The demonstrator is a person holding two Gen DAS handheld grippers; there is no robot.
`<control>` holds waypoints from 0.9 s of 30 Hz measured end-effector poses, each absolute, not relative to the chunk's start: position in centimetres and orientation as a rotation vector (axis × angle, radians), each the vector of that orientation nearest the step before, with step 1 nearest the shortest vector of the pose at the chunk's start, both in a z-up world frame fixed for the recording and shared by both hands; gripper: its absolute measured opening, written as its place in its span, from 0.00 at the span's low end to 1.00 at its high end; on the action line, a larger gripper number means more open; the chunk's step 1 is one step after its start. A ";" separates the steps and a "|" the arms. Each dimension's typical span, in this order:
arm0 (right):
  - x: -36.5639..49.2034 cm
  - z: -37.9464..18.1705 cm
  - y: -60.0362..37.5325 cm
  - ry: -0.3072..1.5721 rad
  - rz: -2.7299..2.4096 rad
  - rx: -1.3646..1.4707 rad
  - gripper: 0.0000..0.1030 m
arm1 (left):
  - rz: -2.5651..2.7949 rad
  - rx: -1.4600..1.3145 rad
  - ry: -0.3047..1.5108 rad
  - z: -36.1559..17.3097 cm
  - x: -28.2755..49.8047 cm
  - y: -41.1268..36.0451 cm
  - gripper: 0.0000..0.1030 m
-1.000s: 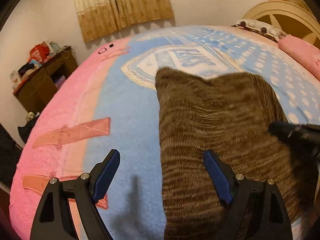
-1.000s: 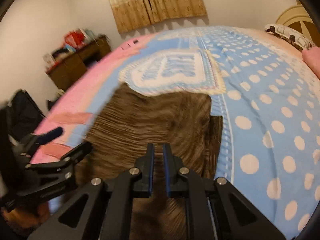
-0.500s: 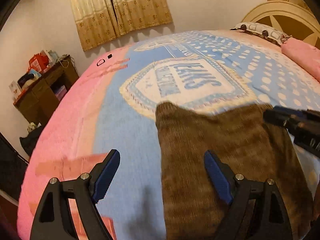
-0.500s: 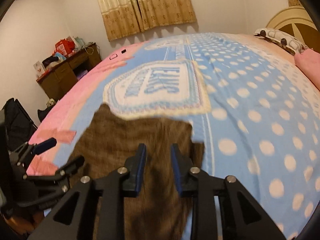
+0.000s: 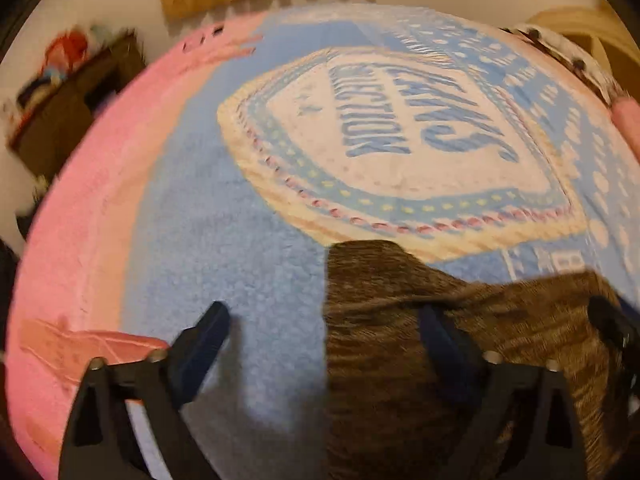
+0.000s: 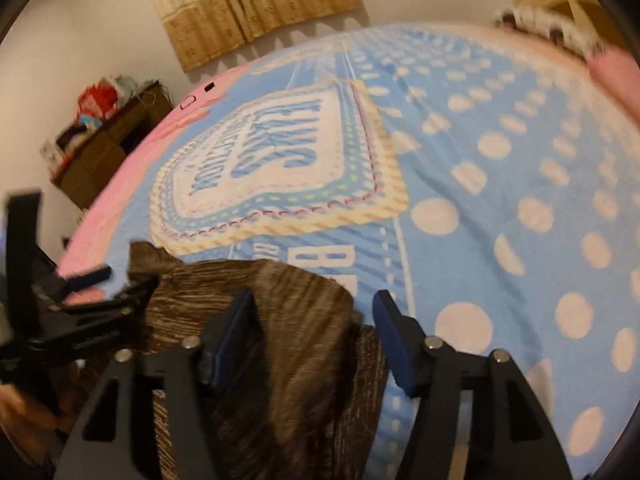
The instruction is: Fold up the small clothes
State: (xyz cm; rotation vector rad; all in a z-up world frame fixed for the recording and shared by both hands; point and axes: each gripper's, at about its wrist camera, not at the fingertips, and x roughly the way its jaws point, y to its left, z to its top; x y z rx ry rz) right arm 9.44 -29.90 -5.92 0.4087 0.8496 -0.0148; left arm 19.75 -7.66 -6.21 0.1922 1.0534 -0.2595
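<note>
A brown ribbed garment [image 5: 400, 340] lies folded on the blue and pink blanket [image 5: 200, 220]. It also shows in the right wrist view [image 6: 280, 340]. My left gripper [image 5: 324, 332] is open and empty, straddling the garment's left edge, just above it. My right gripper [image 6: 316, 324] is open and empty over the garment's right edge. The left gripper also shows at the left of the right wrist view [image 6: 116, 284], by the garment's far left corner. The right gripper's tip shows at the right edge of the left wrist view [image 5: 612, 324].
The blanket's large white badge with blue lettering [image 6: 272, 160] lies beyond the garment. A dark wooden cabinet [image 6: 108, 140] with clutter stands at the left against the wall. Curtains [image 6: 256, 0] hang behind. Pillows [image 6: 616, 72] lie at the far right.
The right gripper has opened from shut and let go of the garment. Both grippers have drawn back toward me and tilted down, so the garment now sits lower in both views.
</note>
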 end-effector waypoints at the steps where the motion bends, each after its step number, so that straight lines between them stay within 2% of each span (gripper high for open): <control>1: 9.4 -5.9 -29.9 0.846 -0.012 0.411 0.62 | -0.270 0.150 1.083 -6.5 20.2 -7.2 0.99; 7: 7.5 -5.3 -30.6 0.795 -0.037 0.455 0.62 | -0.264 0.127 1.057 -5.0 18.8 -5.6 0.99; 16: -1.0 -3.4 -31.0 0.694 -0.106 0.497 0.63 | -0.375 0.098 0.938 -1.9 10.2 -2.4 0.99; 20: -3.7 -3.7 -30.6 0.661 -0.120 0.522 0.64 | -0.405 0.112 0.923 -2.5 6.8 -2.7 0.99; 27: -4.9 -5.3 -29.2 0.690 -0.089 0.557 0.65 | -0.389 0.134 0.993 -5.1 5.4 -4.8 0.99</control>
